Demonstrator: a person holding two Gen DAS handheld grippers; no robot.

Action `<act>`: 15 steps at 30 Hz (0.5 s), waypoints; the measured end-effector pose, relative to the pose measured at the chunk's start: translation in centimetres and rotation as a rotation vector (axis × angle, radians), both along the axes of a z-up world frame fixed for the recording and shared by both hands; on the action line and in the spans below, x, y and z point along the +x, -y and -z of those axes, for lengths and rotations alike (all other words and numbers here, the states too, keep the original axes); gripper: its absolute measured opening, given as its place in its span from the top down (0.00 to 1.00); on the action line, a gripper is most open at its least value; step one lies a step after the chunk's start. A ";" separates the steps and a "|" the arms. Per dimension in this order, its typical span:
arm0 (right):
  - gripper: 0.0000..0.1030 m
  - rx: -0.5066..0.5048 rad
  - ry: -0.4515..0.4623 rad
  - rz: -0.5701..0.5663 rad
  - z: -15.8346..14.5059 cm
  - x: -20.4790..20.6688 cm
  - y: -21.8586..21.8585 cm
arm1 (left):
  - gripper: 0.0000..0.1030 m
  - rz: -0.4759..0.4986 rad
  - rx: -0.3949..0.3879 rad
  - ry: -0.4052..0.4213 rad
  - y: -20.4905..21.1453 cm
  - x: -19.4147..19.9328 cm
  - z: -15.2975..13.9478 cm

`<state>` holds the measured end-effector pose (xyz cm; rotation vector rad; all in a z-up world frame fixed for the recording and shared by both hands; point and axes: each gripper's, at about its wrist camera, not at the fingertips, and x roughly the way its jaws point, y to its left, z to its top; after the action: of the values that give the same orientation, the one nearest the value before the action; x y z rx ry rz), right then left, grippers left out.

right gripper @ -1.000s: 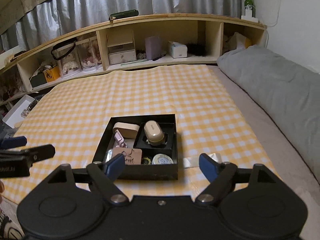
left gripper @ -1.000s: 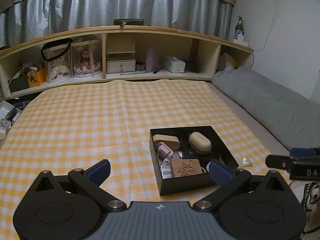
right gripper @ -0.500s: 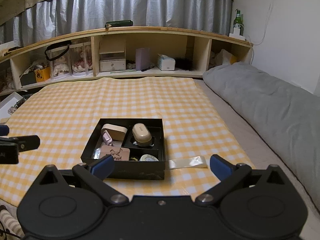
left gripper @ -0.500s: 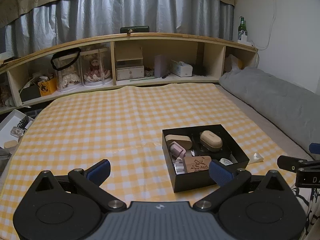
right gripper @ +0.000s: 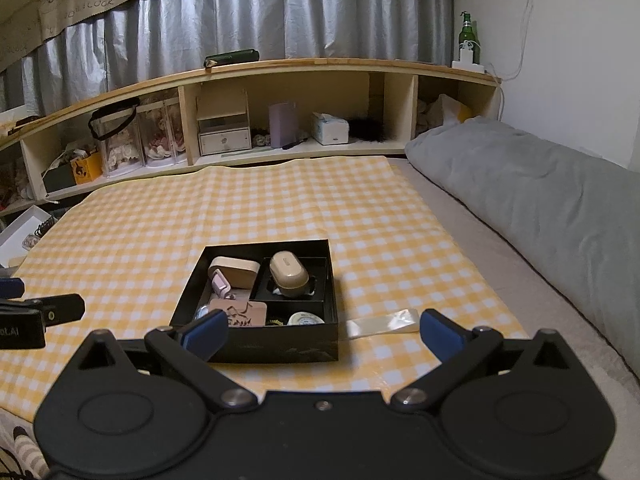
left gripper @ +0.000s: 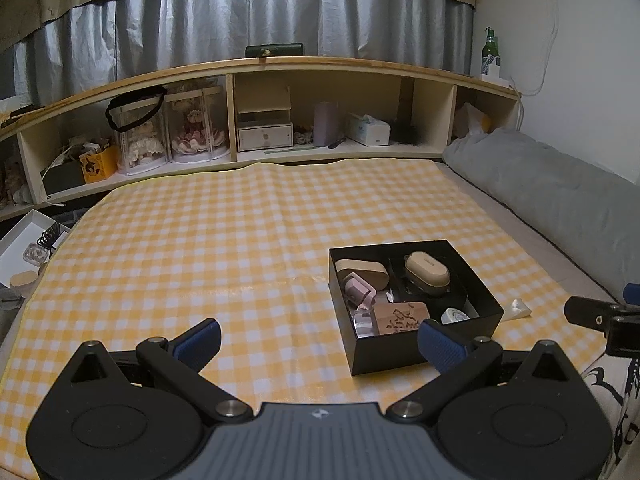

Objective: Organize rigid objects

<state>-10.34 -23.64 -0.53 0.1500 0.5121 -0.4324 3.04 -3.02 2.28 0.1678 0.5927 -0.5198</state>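
Note:
A black open box (left gripper: 424, 354) (right gripper: 276, 350) sits on the yellow checked cloth (left gripper: 220, 248) (right gripper: 312, 208). Inside lie a beige oval case (left gripper: 427, 273) (right gripper: 289, 274), a tan rounded case (left gripper: 362, 269) (right gripper: 234, 267), a pink item (left gripper: 360, 291) (right gripper: 221, 283), a brown wooden tag (left gripper: 401, 317) (right gripper: 240, 313) and a small round tin (left gripper: 455, 315) (right gripper: 306, 319). My left gripper (left gripper: 320, 344) hangs open just left of the box, nothing between its fingers. My right gripper (right gripper: 322, 330) stands wide open in front of the box, empty.
A clear plastic strip (right gripper: 382, 325) (left gripper: 518, 307) lies on the cloth right of the box. A wooden shelf (left gripper: 280, 128) (right gripper: 288, 120) with dolls, boxes and tissues lines the back. A grey pillow (left gripper: 560, 208) (right gripper: 540, 184) runs along the right. A white tray (left gripper: 24, 240) is off the left edge.
Both grippers have drawn back and tilted up, so the box looks smaller and farther. The right gripper's jaws have spread wider.

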 end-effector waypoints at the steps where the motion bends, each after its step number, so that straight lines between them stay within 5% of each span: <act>1: 0.00 0.003 0.000 0.001 0.0 0.0 0.0 | 0.00 0.000 -0.001 0.000 0.0 0.0 0.0; 15: 0.00 0.018 0.001 0.007 0.2 0.0 0.1 | 0.00 0.002 -0.002 0.001 0.0 -0.1 0.0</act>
<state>-10.32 -23.71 -0.72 0.1690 0.5147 -0.4342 2.96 -3.07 2.25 0.1664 0.5912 -0.5219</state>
